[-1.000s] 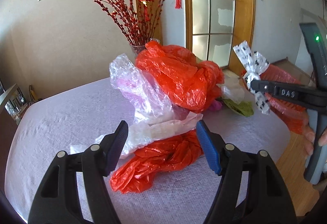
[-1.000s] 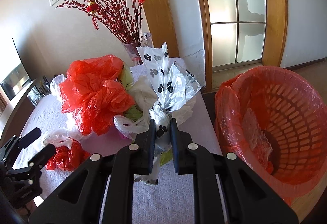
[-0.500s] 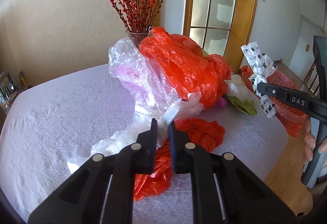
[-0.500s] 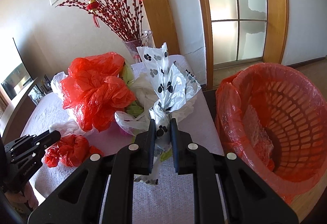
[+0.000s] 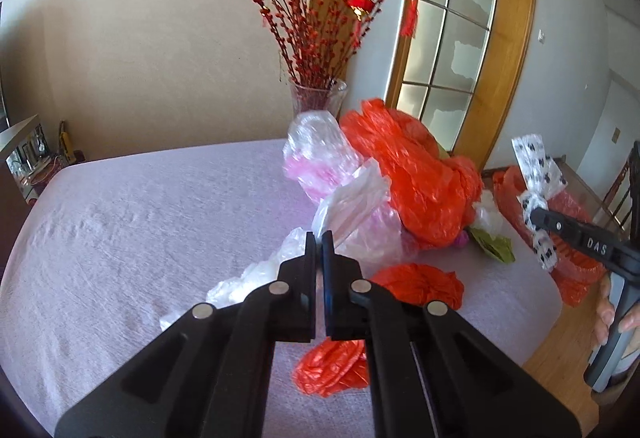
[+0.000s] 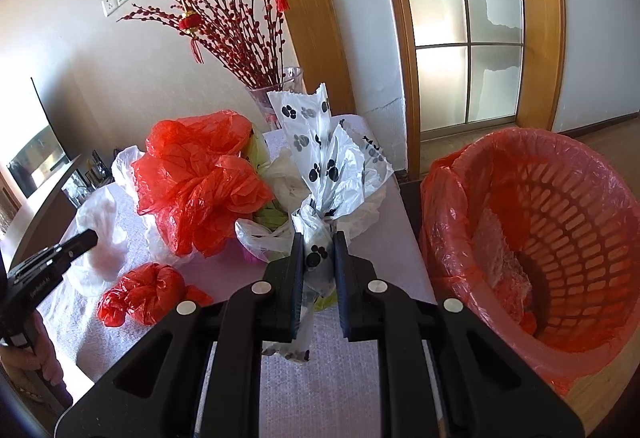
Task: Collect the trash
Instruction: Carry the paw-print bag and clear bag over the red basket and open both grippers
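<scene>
My left gripper [image 5: 318, 238] is shut on a clear white plastic bag [image 5: 356, 206] and holds it lifted above the table; the bag's tail [image 5: 244, 282] trails down to the cloth. My right gripper [image 6: 318, 238] is shut on a white paw-print bag [image 6: 324, 166] held above the table's right end. A small crumpled red bag [image 5: 416, 282] lies on the table, also in the right wrist view [image 6: 144, 292]. A big red bag [image 5: 416, 174] and a pinkish clear bag [image 5: 316, 150] sit behind. The red-lined basket [image 6: 560, 230] stands at the right.
A glass vase [image 5: 318, 98] of red twigs stands at the table's far edge. The table [image 5: 120, 230] has a pale cloth. A green scrap [image 5: 494, 246] lies near the right edge. A wooden door frame [image 6: 540, 18] and wood floor lie beyond the basket.
My left gripper closed on the clear white bag and lifted it up off the small red bag. My right gripper has stayed shut on the paw-print bag, nearly still.
</scene>
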`<state>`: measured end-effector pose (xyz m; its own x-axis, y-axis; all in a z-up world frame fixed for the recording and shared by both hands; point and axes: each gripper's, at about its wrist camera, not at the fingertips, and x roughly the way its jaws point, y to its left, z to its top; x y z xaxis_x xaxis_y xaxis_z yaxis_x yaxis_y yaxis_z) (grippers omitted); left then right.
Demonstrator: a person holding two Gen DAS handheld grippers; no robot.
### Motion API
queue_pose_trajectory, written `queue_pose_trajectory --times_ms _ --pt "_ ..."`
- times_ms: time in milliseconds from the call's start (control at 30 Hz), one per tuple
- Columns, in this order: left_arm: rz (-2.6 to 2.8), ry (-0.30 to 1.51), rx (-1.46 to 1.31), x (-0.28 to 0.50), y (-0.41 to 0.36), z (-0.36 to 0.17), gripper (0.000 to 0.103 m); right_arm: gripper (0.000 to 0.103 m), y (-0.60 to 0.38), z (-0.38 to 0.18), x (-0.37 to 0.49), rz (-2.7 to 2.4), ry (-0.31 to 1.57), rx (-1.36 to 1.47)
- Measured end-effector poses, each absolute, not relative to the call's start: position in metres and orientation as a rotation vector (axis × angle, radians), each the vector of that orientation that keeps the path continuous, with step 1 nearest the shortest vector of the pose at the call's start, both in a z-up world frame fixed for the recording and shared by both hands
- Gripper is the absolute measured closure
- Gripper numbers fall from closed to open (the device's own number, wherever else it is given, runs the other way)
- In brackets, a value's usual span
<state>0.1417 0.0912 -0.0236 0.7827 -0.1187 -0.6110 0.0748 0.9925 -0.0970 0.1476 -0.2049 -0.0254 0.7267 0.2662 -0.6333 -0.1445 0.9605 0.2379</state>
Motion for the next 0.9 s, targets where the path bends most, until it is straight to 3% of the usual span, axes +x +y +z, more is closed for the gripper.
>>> queue_pose_trajectory --times_ms 367,900 --pt "-0.142 0.604 -0.133 0.145 0.095 0.013 0.099 0.088 -0.217 -0.02 0.139 0.228 0.703 0.186" --pt "-0.348 0.546 -0.151 0.149 0.026 0.061 0.099 0.088 -0.243 -0.006 0.127 0.178 0.653 0.176"
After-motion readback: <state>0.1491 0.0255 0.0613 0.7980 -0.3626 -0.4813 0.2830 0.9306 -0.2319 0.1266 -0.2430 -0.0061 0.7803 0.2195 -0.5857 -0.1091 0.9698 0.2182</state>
